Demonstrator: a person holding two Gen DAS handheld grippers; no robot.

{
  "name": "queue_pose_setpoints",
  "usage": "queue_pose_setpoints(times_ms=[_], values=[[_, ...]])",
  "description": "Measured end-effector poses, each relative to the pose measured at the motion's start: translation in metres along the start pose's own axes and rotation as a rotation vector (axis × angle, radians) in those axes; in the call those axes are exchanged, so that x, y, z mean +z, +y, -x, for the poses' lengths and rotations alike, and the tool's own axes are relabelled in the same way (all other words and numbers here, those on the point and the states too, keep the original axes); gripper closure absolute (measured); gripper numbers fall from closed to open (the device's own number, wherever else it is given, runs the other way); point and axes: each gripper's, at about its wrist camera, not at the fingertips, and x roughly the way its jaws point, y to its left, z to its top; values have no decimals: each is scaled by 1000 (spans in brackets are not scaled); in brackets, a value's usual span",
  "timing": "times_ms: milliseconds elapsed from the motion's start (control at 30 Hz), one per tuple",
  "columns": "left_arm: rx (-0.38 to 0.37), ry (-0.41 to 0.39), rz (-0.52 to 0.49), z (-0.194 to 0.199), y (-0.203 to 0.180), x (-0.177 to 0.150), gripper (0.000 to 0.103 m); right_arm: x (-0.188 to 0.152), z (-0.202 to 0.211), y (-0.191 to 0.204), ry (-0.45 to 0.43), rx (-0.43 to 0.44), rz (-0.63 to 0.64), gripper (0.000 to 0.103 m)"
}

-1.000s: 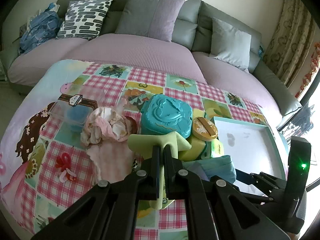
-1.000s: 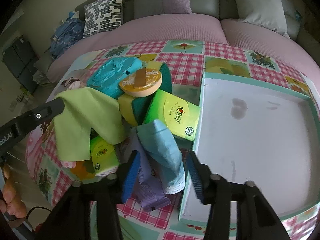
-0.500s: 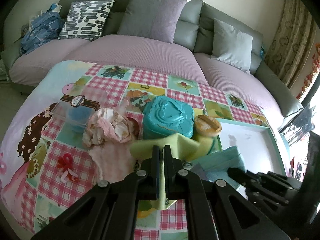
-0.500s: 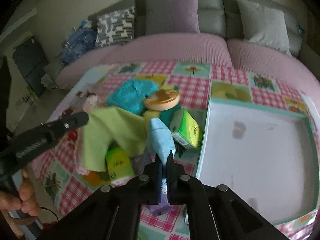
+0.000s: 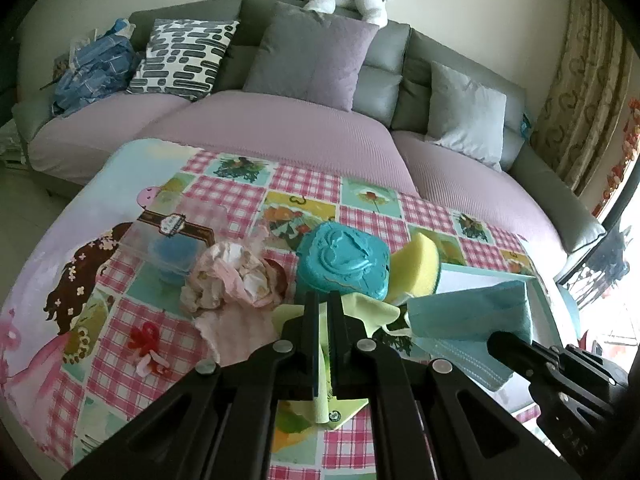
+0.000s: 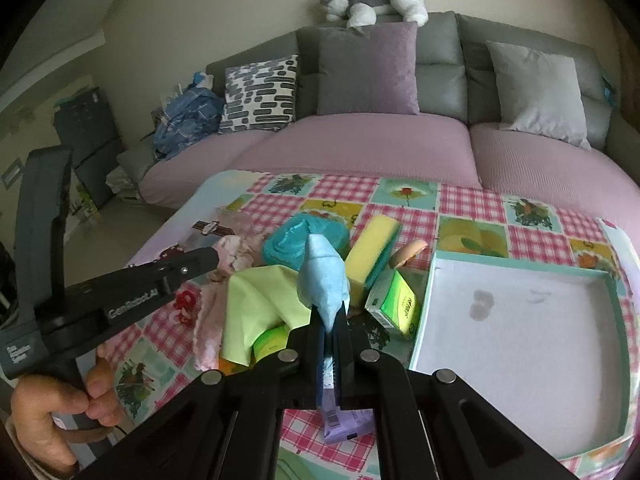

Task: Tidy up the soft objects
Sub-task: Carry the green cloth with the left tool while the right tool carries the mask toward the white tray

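Since a second ago the right tongs [image 6: 329, 322] have snapped closed on the light blue cloth [image 6: 323, 280] and lifted it up off the pile, so it now hangs above the tabletop [image 6: 472, 204] just left of the white tray [image 6: 520, 320]. Left tongs [image 5: 323, 312] haven't really budged, clamped tight on the lime green cloth [image 5: 374, 312], which is draped over the clutter. The yellow sponge [image 6: 372, 248] now stands on edge next to the teal pouch [image 5: 344, 264]. A green tissue pack [image 6: 396, 304] sits right beside the tray's edge.
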Motion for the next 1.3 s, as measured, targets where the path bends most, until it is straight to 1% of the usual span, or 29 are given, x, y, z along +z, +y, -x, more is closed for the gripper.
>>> queue_pose_setpoints(times_ms=[167,300,367,400,467,500,533,633,733,767,800,867,933,967,1067,1167,1300], values=[[8,-13,9,3,3,2,100,-1,5,4,-11,15,9,100],[10,-8,1,1,4,2,100,2,18,1,-52,20,-4,100],[11,-8,12,1,5,2,99,3,24,0,-74,17,-10,100],[6,-3,10,0,6,3,96,4,27,-1,-84,14,-13,100],[11,3,-4,-1,5,2,73,6,33,-4,-100,5,-17,100],[22,4,-8,-1,4,2,53,6,35,-5,-105,1,-20,100],[26,3,-11,-1,3,1,49,6,37,-6,-112,-3,-24,100],[10,19,-32,-5,-2,0,49,6,38,-11,-112,-9,-35,100],[23,63,-63,-16,-8,-5,49,6,36,-14,-101,-12,-46,100],[25,78,-69,-21,-9,-7,49,6,35,-14,-98,-11,-47,100],[26,87,-73,-24,-10,-8,52,6,35,-15,-98,-11,-46,100],[33,101,-79,-28,-11,-10,64,6,35,-16,-98,-10,-46,100],[40,121,-83,-33,-12,-12,90,6,34,-16,-98,-10,-47,100],[39,129,-81,-36,-11,-13,96,6,34,-16,-97,-10,-47,100],[37,124,-79,-35,-10,-14,101,5,35,-16,-100,-12,-49,100],[41,96,-88,-30,-11,-12,102,5,39,-16,-113,-13,-52,100],[27,50,-81,-16,-10,-7,102,7,47,-18,-133,-21,-62,100]])
